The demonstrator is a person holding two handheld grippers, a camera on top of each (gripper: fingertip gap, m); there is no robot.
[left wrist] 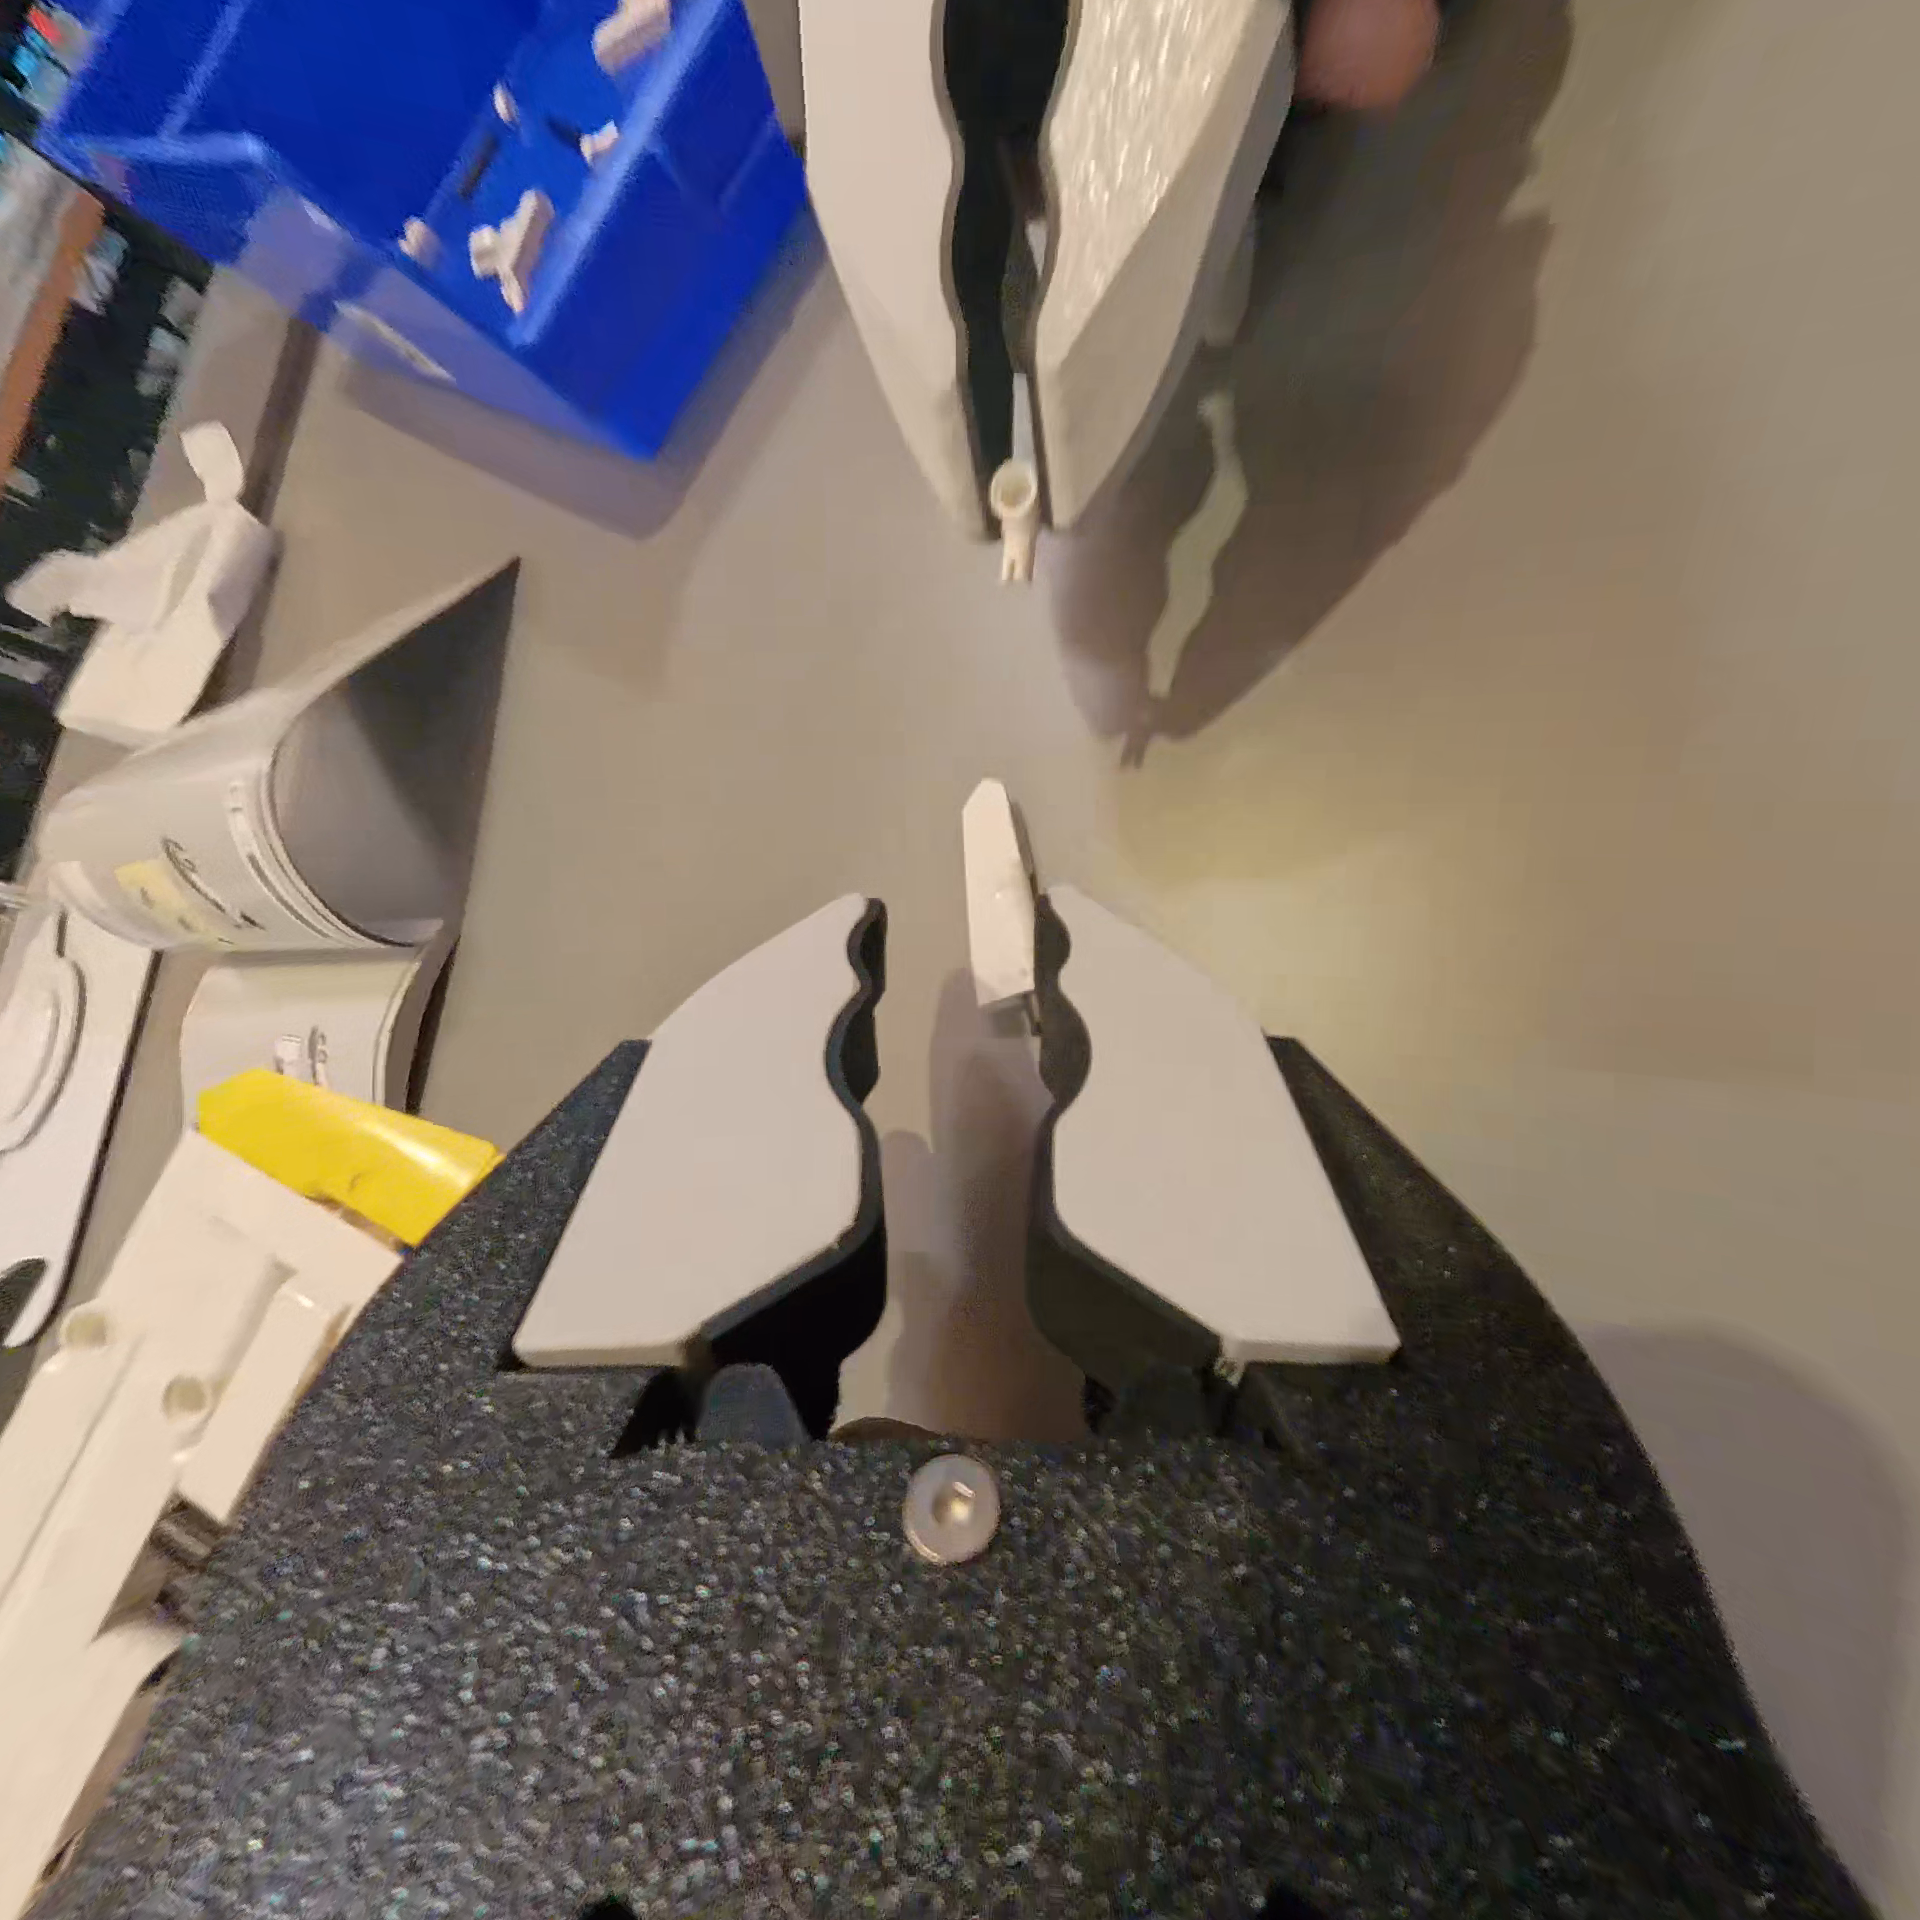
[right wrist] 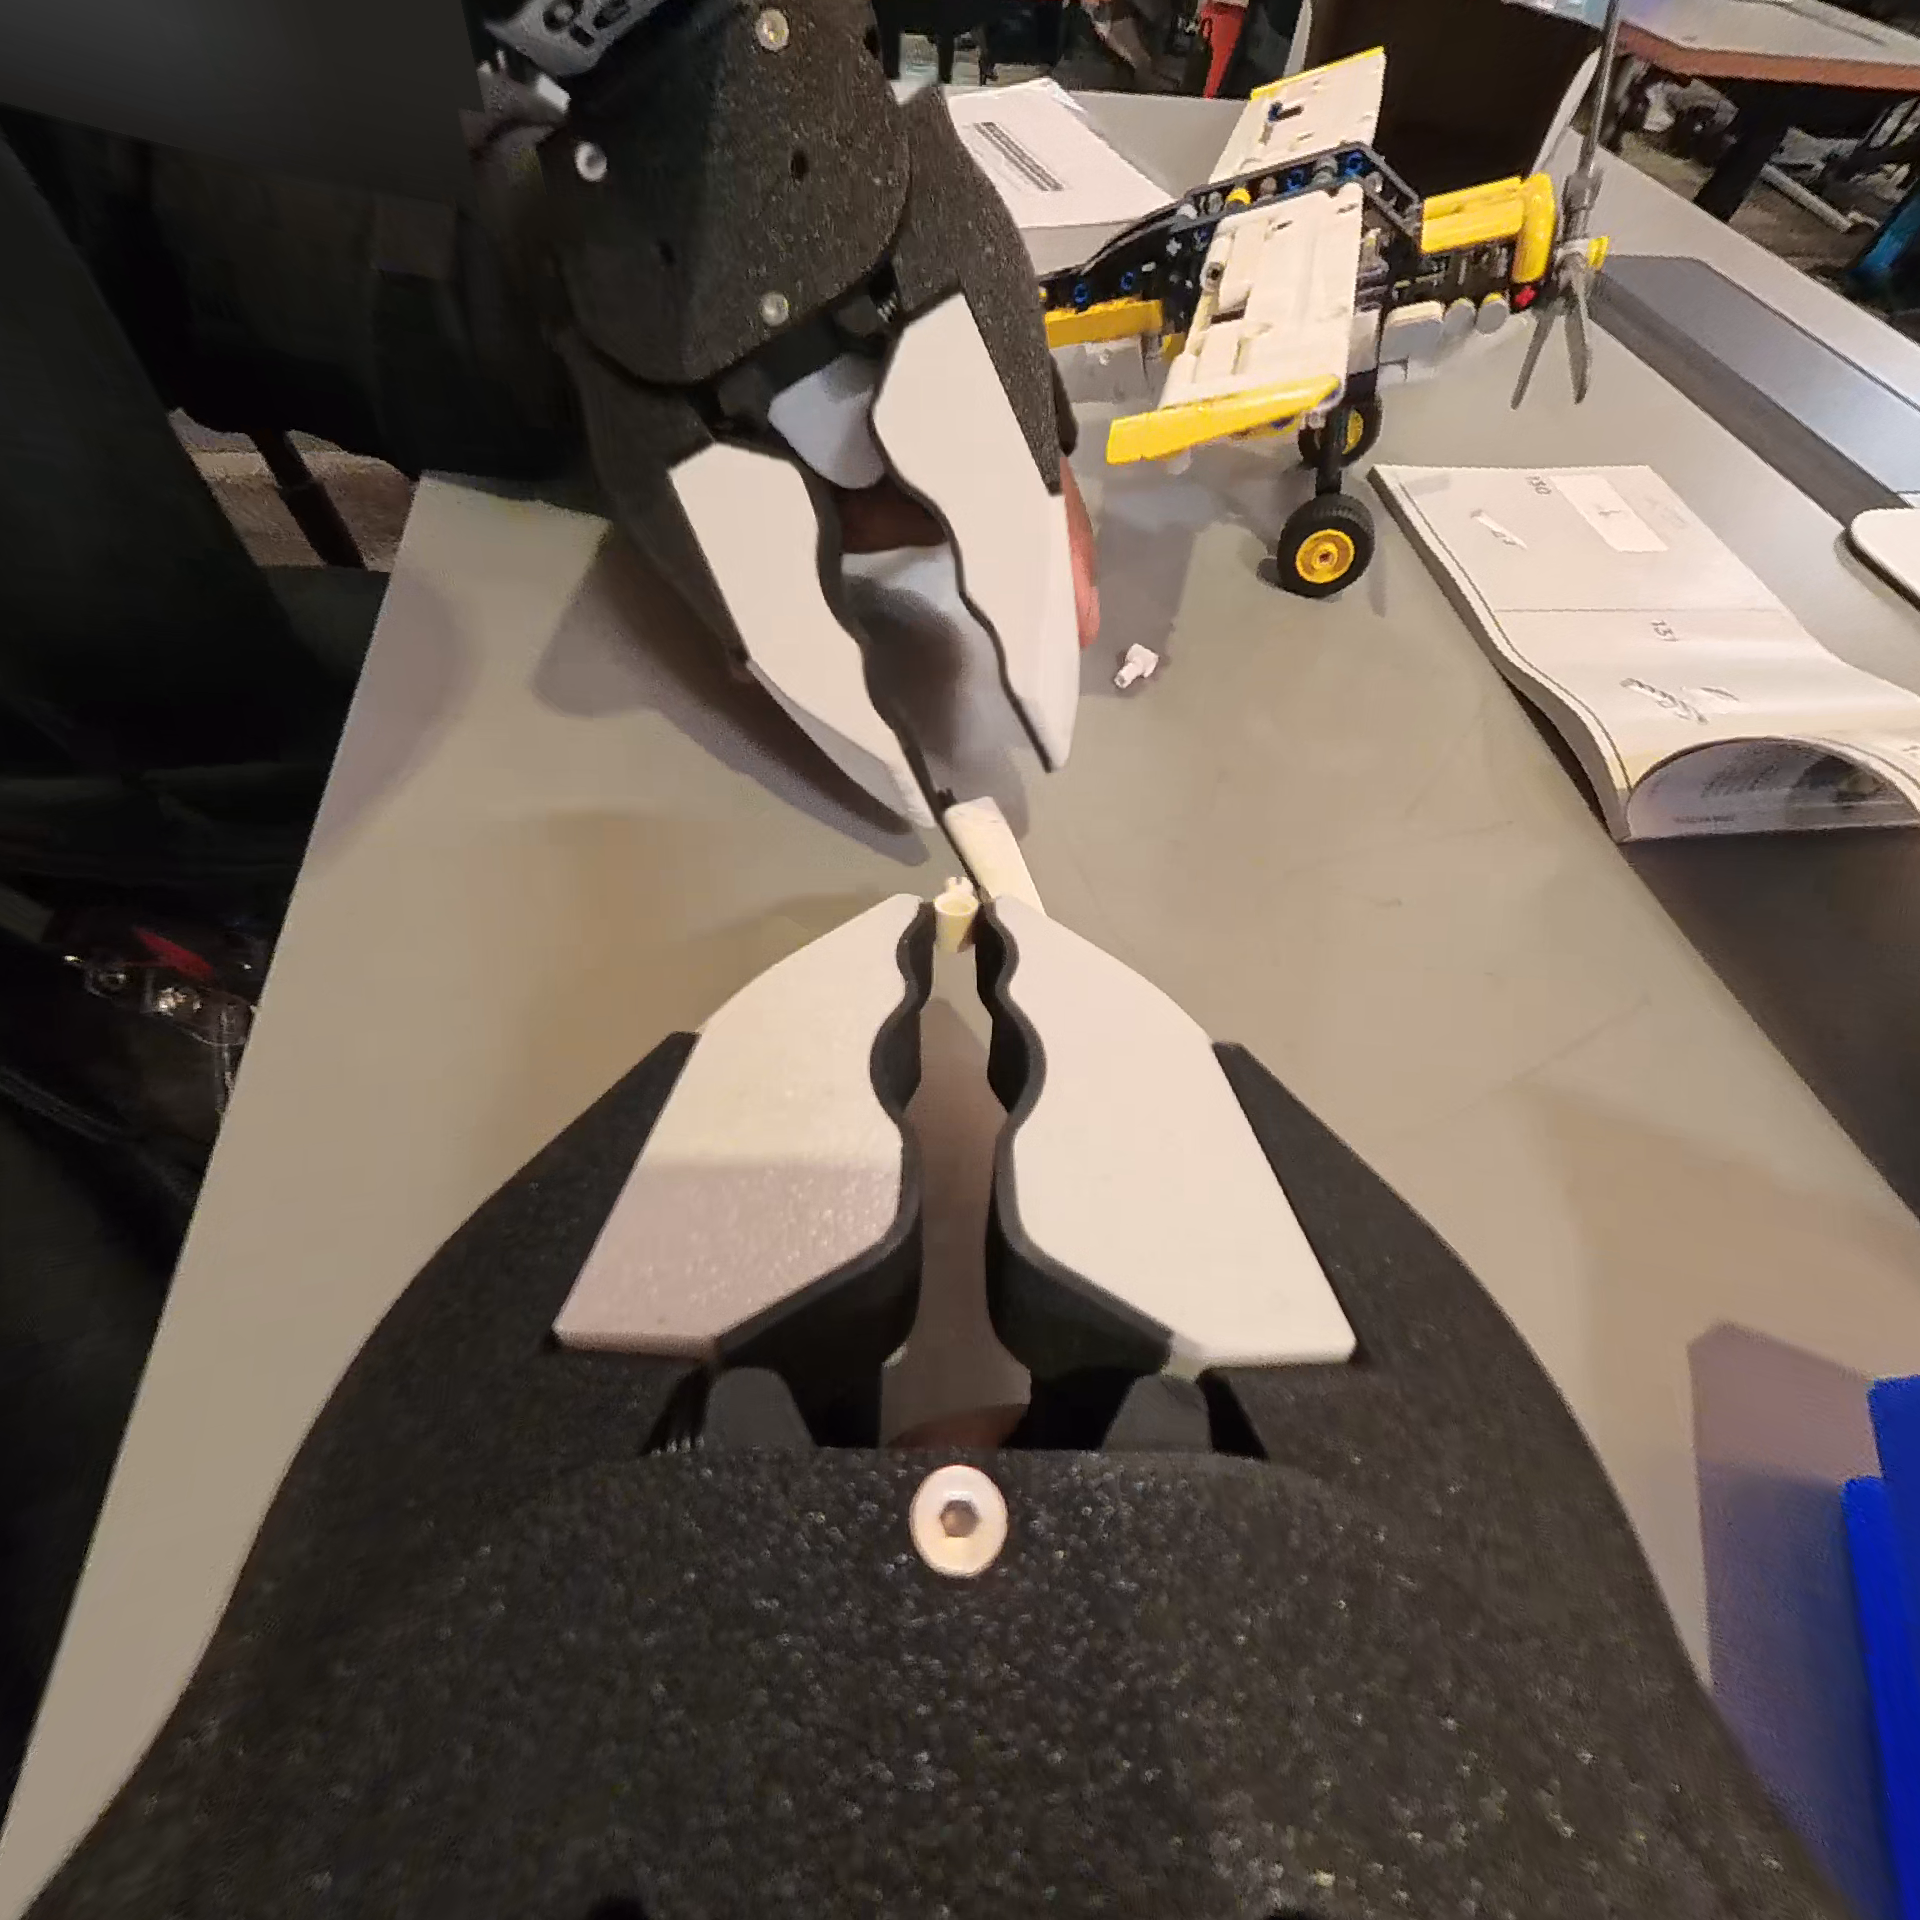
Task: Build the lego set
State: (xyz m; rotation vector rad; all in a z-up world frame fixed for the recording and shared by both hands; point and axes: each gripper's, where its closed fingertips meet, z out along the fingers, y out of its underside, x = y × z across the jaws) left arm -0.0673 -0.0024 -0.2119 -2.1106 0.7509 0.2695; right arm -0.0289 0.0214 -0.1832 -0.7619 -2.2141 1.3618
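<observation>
- Blue bin (left wrist: 436, 208), far left of the left wrist view: holds loose pale parts and stands well apart from both grippers.
- Grey cylinder (left wrist: 312, 831) and yellow part (left wrist: 332, 1143): lie at the left edge of the grey table (left wrist: 1455, 935), beside the left gripper's body.
- Left gripper (left wrist: 961, 914): jaws stand clearly apart. The left pad (left wrist: 868, 935) is clear of everything.
- White flat strip (left wrist: 1000, 914): lies against the inner face of the left gripper's right finger only, so nothing is clamped. Its long axis runs forward along the fingers and past their tips, pointing toward the other gripper.
- Right gripper (left wrist: 1013, 509): faces the left gripper tip to tip, above the table. Its jaws are almost closed, and both pads press on a small cream peg (left wrist: 1010, 488).
- The peg's thin end projects past the fingertips toward the strip.
- Right wrist view: the peg (right wrist: 954, 923) sits at the very tips of the right gripper (right wrist: 956, 914), and the strip (right wrist: 997, 842) slants just beyond it. Whether strip and peg touch cannot be told.
- Left gripper (right wrist: 982, 784), seen from the right: it is the nearer of the two to the strip, which hangs at its tips.
- Loose peg (right wrist: 1135, 665): lies on the table to the right, near neither jaw.
- Model plane (right wrist: 1299, 270) and open booklet (right wrist: 1610, 644): stand farther right, well apart.
</observation>
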